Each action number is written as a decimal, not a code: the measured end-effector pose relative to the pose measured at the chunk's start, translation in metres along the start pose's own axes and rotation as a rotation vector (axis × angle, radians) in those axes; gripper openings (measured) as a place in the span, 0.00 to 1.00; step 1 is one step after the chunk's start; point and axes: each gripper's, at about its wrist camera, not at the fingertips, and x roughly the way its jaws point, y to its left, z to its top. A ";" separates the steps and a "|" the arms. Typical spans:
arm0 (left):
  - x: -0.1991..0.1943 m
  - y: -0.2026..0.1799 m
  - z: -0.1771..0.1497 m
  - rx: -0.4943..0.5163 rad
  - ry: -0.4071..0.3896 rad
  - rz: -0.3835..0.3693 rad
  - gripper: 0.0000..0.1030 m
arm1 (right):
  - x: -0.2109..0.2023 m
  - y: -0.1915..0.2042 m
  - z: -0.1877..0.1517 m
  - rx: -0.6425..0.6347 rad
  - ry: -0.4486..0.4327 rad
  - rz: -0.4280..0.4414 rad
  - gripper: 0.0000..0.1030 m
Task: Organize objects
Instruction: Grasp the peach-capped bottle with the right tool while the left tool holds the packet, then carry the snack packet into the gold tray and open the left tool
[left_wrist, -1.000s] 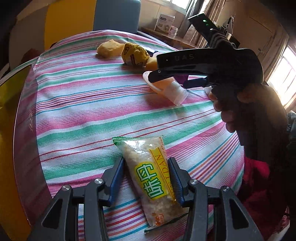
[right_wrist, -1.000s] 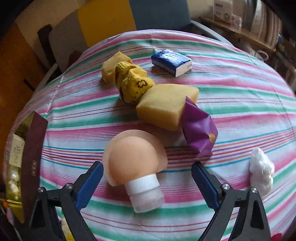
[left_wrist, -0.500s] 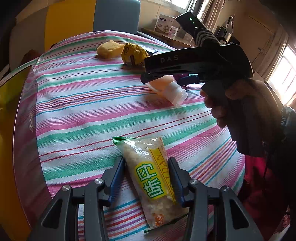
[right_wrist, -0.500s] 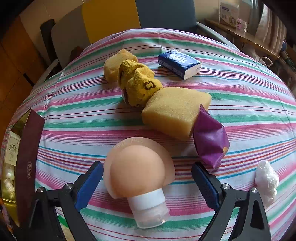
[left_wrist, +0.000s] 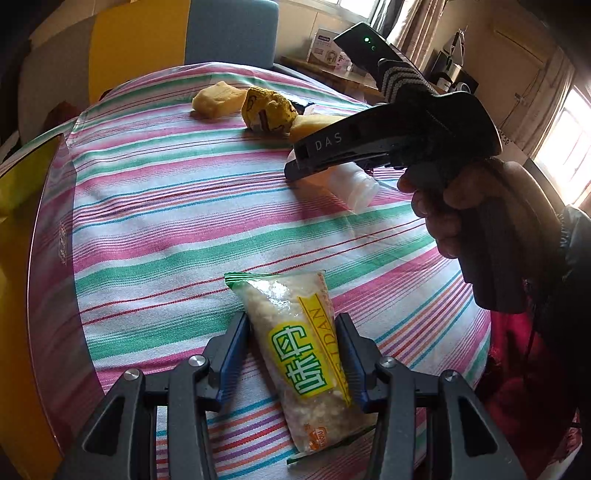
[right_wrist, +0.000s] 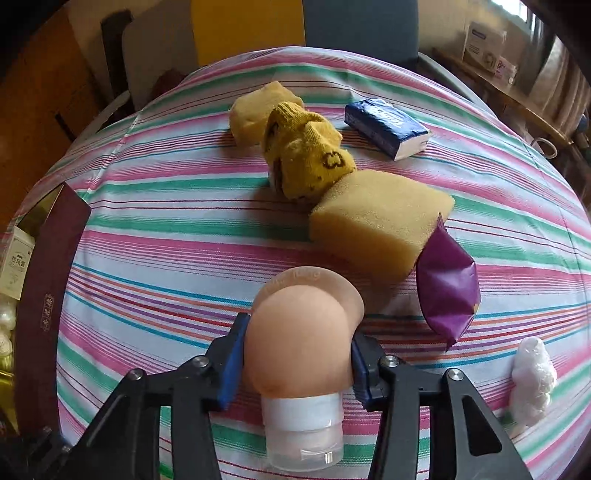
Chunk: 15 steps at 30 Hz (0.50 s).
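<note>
My left gripper is shut on a clear snack packet with a yellow and green label, which lies on the striped tablecloth. My right gripper is shut on a peach squeeze bottle with a clear cap that points toward the camera. In the left wrist view the right gripper's black body hides most of that bottle.
Beyond the bottle lie a yellow sponge, a purple wrapper, a balled yellow sock, a smaller sponge and a blue tissue pack. A white wad is at right. A dark red box stands at the left edge.
My right gripper has moved forward and closed on the peach bottle. The left gripper and its packet have not moved.
</note>
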 end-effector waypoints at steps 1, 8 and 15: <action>0.000 0.000 0.000 0.002 0.000 0.002 0.47 | 0.000 -0.002 0.000 0.009 -0.001 0.007 0.49; 0.001 0.000 0.002 0.007 -0.001 0.009 0.46 | -0.002 -0.007 -0.005 0.042 0.000 0.038 0.52; 0.001 -0.004 0.003 0.019 -0.003 0.036 0.46 | -0.005 -0.007 -0.009 0.028 0.001 0.027 0.52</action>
